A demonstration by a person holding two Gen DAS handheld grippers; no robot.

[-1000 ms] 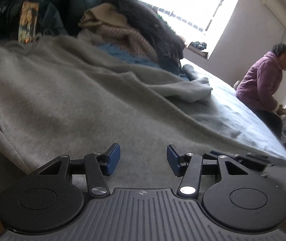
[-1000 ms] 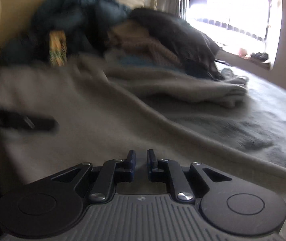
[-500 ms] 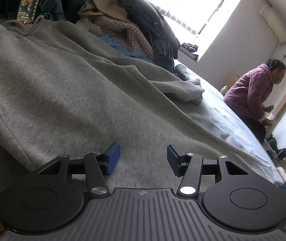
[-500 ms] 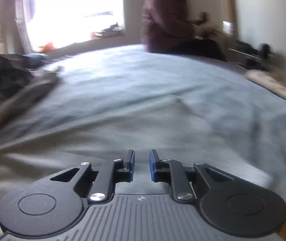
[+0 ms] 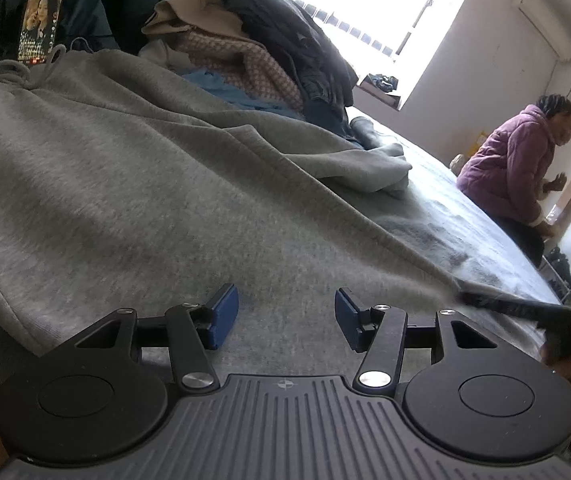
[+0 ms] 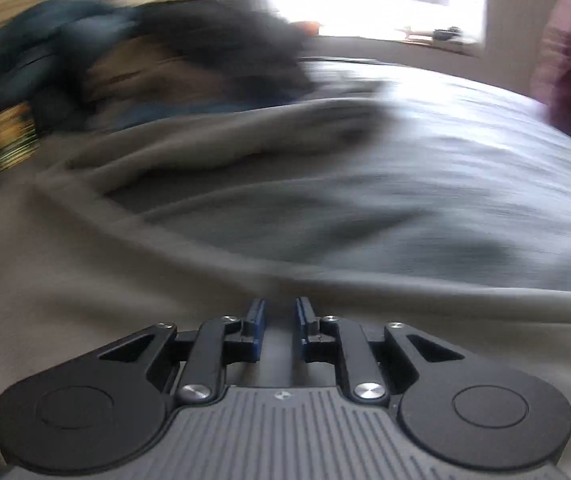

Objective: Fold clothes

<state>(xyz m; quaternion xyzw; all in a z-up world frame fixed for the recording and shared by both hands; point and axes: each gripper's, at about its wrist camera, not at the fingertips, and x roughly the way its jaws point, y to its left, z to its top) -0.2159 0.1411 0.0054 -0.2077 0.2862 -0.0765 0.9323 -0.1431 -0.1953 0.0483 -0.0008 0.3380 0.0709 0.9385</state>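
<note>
legible text: none | phone screen (image 5: 41,22) propped against dark clothes, left wrist view: portrait picture with small caption lines at its lower edge, too small to read | left hand-held gripper (image 5: 286,316) body: small cross-in-circle emblem, no lettering | right wrist view: motion-blurred, nothing readable

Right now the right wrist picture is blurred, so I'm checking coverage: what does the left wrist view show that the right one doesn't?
Only the left wrist view: open left tongs, the hoodie's drawstring, a sharp seated person. Only the right wrist view: the right tongs, nearly closed, gripping nothing visible. Both: the grey hoodie spread on the bed, the clothes pile, the window.
</note>
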